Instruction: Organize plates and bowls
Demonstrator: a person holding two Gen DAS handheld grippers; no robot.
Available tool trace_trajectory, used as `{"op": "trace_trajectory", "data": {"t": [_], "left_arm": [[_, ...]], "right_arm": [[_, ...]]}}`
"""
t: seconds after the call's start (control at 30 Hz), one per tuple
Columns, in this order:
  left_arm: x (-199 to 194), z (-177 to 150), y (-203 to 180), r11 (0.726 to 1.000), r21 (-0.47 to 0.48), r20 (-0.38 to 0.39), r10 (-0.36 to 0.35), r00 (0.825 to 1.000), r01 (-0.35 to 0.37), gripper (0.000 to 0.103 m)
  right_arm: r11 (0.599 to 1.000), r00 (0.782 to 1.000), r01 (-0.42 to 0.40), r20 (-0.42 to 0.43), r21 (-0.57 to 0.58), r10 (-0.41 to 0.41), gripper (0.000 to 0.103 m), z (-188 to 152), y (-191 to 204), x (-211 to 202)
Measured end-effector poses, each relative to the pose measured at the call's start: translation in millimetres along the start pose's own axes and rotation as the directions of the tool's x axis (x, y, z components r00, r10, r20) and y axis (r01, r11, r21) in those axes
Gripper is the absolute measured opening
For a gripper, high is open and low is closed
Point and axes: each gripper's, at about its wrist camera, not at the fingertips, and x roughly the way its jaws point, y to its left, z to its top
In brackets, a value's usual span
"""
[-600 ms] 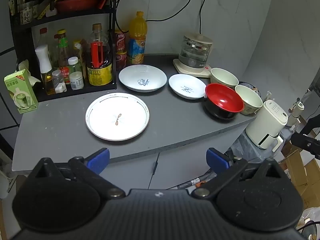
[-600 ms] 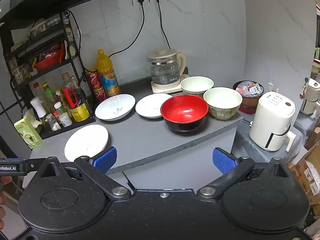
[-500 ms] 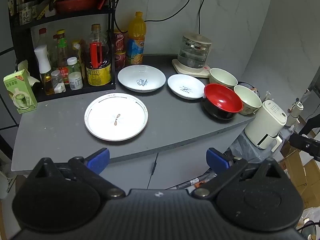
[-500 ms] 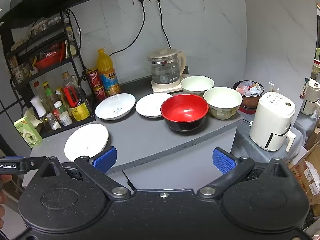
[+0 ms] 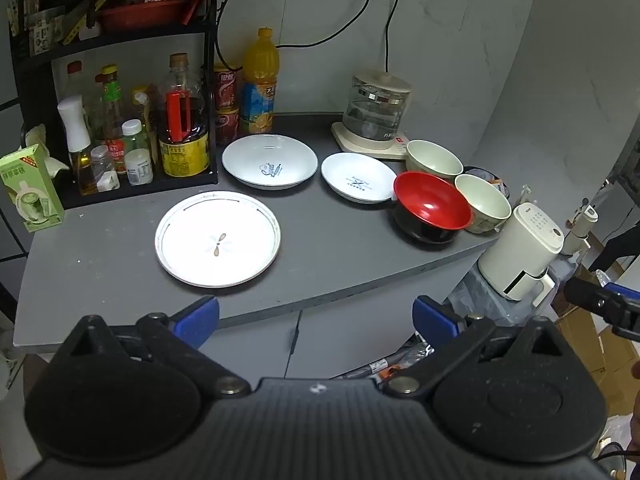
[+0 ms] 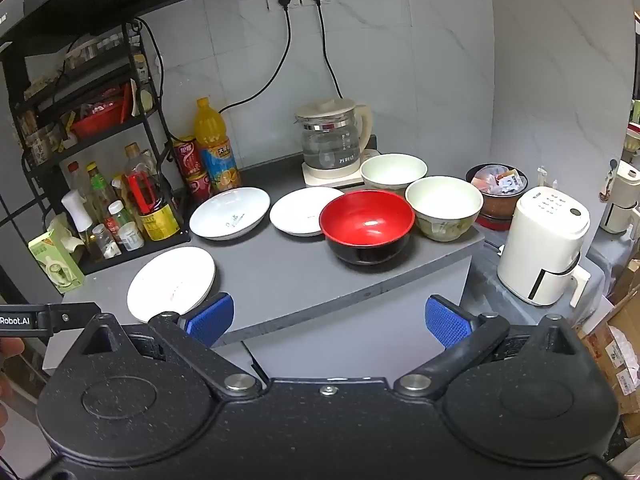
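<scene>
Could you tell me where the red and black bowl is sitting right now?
In the right wrist view the red and black bowl sits near the grey counter's front right edge, between a small white plate and a cream bowl.

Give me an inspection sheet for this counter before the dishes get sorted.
Surface: grey counter, dishes spread out singly, none stacked.
Job's things: flat white plate nearest the front edge; two deep white plates behind it; red bowl touching the smaller deep plate; two cream bowls at the right end.
Clutter: glass kettle, orange juice bottle, cans, green carton, black rack of bottles.
Grippers: left gripper and right gripper both off the counter, jaws wide, nothing between them.
Cables: two black cords plugged into wall sockets.
Surroundings: white appliance standing lower, right of the counter.
</scene>
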Motion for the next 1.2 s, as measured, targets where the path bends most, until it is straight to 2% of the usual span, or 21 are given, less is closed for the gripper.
{"op": "trace_trajectory", "data": {"t": [1.2], "left_arm": [[0.3,0.5,4.5,1.0,-0.003,-0.001,-0.012,1.0,0.012,0.102]], "right_arm": [[1.0,1.0,0.006,-0.013,-0.026,-0.007,0.103,3.1,8.1,-0.2]]}}
